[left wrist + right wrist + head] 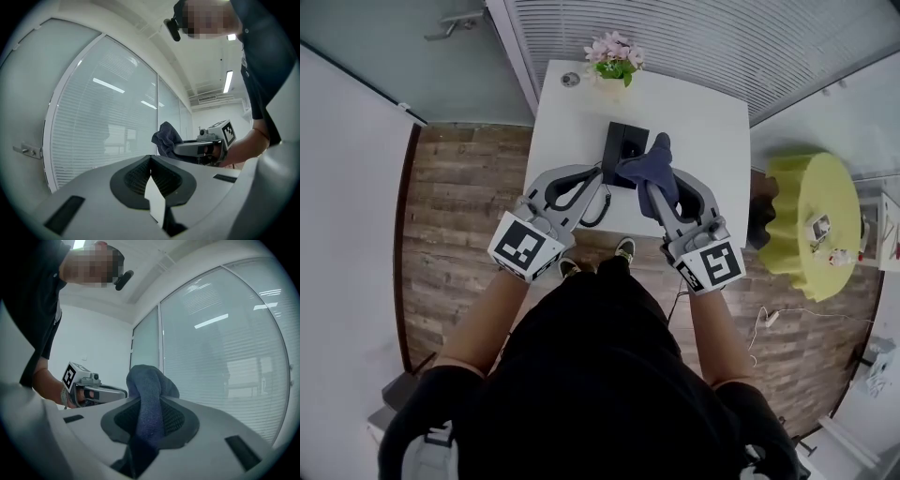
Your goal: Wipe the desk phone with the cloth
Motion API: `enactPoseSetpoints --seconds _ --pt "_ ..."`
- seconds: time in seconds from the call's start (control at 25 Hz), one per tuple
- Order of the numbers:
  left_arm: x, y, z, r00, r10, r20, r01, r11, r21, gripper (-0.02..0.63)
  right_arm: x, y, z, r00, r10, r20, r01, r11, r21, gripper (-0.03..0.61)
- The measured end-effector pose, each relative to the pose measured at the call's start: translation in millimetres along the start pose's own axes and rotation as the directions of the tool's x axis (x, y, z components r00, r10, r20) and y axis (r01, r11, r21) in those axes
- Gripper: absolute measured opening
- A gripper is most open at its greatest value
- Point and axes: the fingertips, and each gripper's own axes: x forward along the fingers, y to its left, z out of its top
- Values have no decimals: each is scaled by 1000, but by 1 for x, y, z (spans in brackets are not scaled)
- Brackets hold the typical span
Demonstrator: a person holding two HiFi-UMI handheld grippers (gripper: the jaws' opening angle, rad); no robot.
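In the head view a black desk phone (622, 141) stands near the middle of a white table (703, 122). My right gripper (653, 186) is shut on a dark blue cloth (656, 161), which bunches over the phone's right side. In the right gripper view the cloth (149, 397) rises from between the jaws. My left gripper (599, 178) sits at the phone's left edge, its jaws closed together with nothing clearly held. Both gripper views tilt upward and do not show the phone. The left gripper view catches the cloth (166, 137) and the right gripper (202, 148).
A vase of pink flowers (615, 56) stands at the table's far edge, with a small round object (570, 80) beside it. A black cord (596, 212) loops off the near edge. To the right is a yellow-green round stool (811, 225). Glass walls with blinds surround the table.
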Motion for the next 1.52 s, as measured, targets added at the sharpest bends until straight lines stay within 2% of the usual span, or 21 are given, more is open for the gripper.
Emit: enactPoseSetpoints --seconds 0.52,1.08,1.52 --pt "36 -10 24 1000 4 17 -5 1000 28 11 -5 -27 29 995 22 93 -19 999 -30 101" --pt "54 -13 28 999 16 39 -17 1000 23 11 -6 -38 24 997 32 77 -28 998 -47 103" --pt "60 -8 21 1000 14 20 -14 1000 23 11 -2 -45 20 997 29 74 -26 999 -39 103"
